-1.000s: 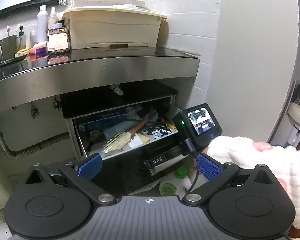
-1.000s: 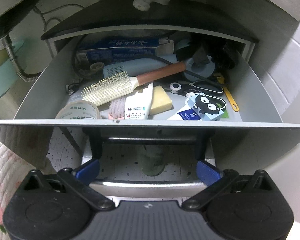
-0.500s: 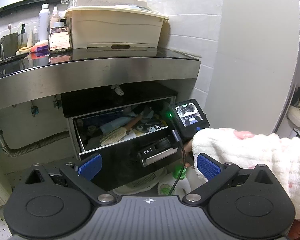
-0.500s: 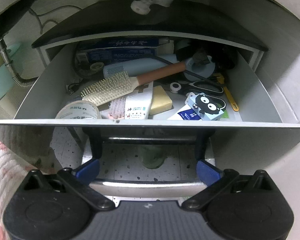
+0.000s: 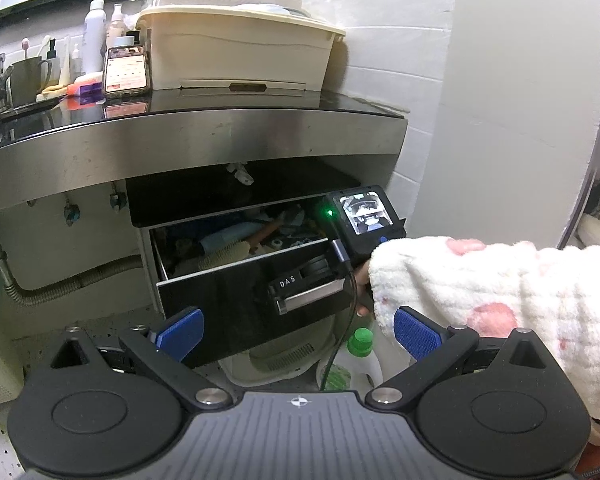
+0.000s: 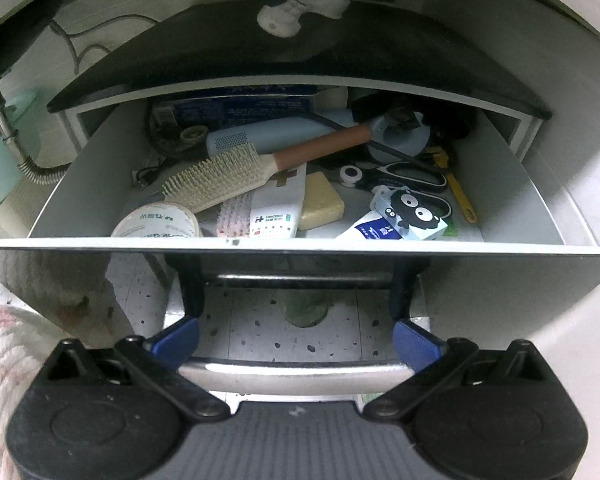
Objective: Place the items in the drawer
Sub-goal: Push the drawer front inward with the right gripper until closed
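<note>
The drawer (image 5: 220,280) under the steel counter stands partly open, full of items. In the right wrist view I see inside it: a hairbrush (image 6: 236,172), a tape roll (image 6: 156,222), a white tube (image 6: 278,204), a soap bar (image 6: 322,206), scissors (image 6: 400,174) and a cartoon box (image 6: 414,214). My right gripper (image 6: 296,334) is open, pressed against the drawer's glossy front just above its steel handle (image 6: 292,372). It also shows in the left wrist view (image 5: 300,288) at the drawer front. My left gripper (image 5: 296,330) is open and empty, held back from the drawer.
On the counter (image 5: 220,120) stand a cream bin (image 5: 236,52), a phone (image 5: 126,70), bottles and a cup. A green-capped bottle (image 5: 358,344) and a white basin stand on the floor below the drawer. A wall is at right.
The drawer has slid inward, pushed by my right gripper. My left gripper has pulled back and away from the drawer.
</note>
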Demonstrator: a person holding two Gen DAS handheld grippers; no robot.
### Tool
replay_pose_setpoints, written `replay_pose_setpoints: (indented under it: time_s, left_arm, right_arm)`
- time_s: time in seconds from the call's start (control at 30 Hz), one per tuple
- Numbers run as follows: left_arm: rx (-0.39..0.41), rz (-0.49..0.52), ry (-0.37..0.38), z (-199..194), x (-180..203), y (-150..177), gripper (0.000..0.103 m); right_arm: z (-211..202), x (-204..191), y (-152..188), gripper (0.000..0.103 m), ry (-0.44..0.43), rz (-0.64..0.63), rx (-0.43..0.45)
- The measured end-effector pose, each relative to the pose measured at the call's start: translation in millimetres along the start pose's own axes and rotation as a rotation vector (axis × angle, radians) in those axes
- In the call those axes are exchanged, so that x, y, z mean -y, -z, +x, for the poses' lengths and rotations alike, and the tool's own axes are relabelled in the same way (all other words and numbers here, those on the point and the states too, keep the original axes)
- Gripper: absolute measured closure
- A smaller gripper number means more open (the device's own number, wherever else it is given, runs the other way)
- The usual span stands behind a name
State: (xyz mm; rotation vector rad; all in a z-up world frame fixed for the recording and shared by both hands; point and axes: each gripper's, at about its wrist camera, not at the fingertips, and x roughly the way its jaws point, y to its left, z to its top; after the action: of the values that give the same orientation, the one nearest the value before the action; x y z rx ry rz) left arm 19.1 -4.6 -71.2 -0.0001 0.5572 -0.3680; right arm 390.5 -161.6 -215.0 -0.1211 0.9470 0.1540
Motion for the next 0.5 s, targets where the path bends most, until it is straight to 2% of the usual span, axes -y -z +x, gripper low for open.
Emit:
replay_pose_setpoints:
  time_s: [0.5]
  left_arm:
    - [0.002, 0.014, -0.034, -5, -2, 0, 0.000]
  right_arm:
    - [-3, 0, 13, 0.000, 0.001, 0.007, 0.085]
